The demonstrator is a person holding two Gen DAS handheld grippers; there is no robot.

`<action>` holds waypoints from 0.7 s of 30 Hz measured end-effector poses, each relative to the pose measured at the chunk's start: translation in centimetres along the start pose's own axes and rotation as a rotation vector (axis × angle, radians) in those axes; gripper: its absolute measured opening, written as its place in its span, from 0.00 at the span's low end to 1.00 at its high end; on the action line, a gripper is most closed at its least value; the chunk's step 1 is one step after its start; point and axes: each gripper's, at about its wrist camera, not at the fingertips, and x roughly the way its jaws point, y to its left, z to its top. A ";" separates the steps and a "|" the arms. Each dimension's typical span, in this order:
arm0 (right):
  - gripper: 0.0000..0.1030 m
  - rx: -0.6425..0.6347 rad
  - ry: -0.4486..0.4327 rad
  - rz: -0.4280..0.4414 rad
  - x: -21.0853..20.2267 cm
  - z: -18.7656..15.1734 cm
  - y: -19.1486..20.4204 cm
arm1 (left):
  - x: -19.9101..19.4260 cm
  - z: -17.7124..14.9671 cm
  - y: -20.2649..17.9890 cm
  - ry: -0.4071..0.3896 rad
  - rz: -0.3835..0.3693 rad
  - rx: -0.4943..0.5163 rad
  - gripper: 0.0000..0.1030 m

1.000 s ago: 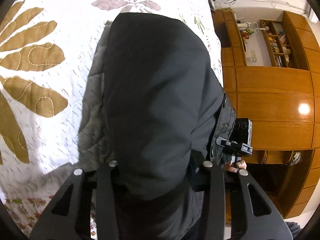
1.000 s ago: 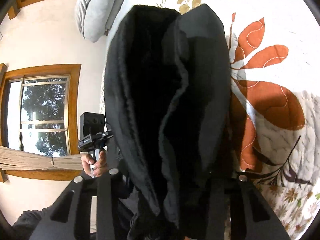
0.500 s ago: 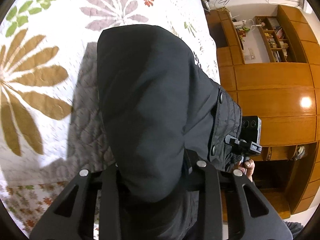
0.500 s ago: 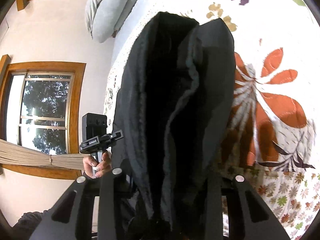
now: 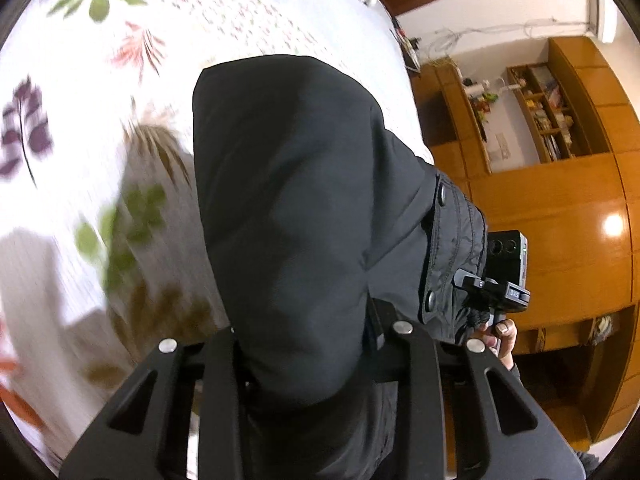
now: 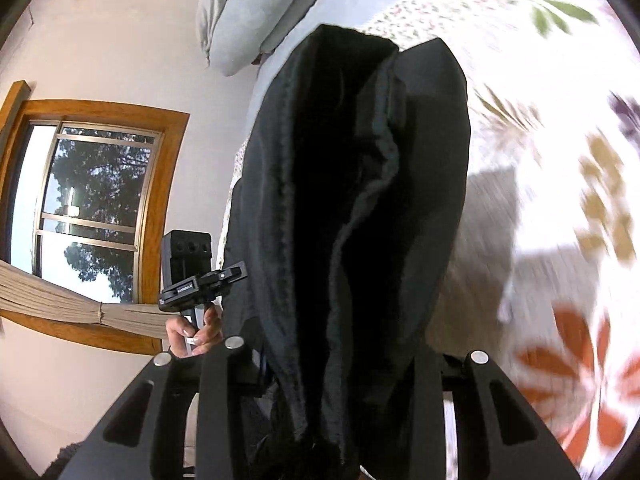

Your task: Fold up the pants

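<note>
The black pants (image 5: 300, 220) fill the middle of the left wrist view, hanging folded over my left gripper (image 5: 308, 344), which is shut on the fabric. A waistband (image 5: 452, 260) with snaps shows at their right edge. In the right wrist view the pants (image 6: 352, 220) hang as thick dark folds, and my right gripper (image 6: 340, 356) is shut on them. Each camera shows the other gripper beside the cloth: the right gripper (image 5: 504, 276) with its hand (image 5: 500, 332), and the left gripper (image 6: 192, 264) with its hand (image 6: 196, 328). The fingertips are hidden in the fabric.
A white quilt with leaf and flower prints (image 5: 120, 80) covers the bed below, blurred by motion, and shows again as the quilt (image 6: 540, 160). A grey pillow (image 6: 248, 12) lies at the bed's far end. Wooden cabinets (image 5: 560, 220) stand on one side, a window (image 6: 88, 200) on the other.
Both grippers have risen and travelled across the bed with the pants held between them. The quilt pattern has slid beneath, and more of the room shows.
</note>
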 end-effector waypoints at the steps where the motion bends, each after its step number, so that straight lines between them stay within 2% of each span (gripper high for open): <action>1: 0.35 -0.001 0.006 -0.004 1.0 1.8 0.0 | -0.3 1.7 0.6 -0.006 0.011 -0.009 0.29; 8: 0.35 0.011 0.044 -0.042 6.6 11.7 -1.9 | 0.0 10.3 5.1 -0.016 0.048 -0.049 0.29; 12: 0.35 0.033 0.070 -0.067 9.1 15.1 -3.9 | 1.2 13.2 8.3 0.002 0.065 -0.079 0.29; 15: 0.35 0.063 0.097 -0.092 11.3 16.7 -6.6 | 2.1 13.6 10.1 0.019 0.075 -0.096 0.30; 18: 0.36 0.092 0.101 -0.082 11.5 17.2 -9.4 | 2.3 13.2 10.9 0.006 0.041 -0.099 0.32; 21: 0.38 0.092 0.104 -0.079 11.4 16.5 -9.7 | 2.3 12.7 11.4 -0.009 0.024 -0.103 0.33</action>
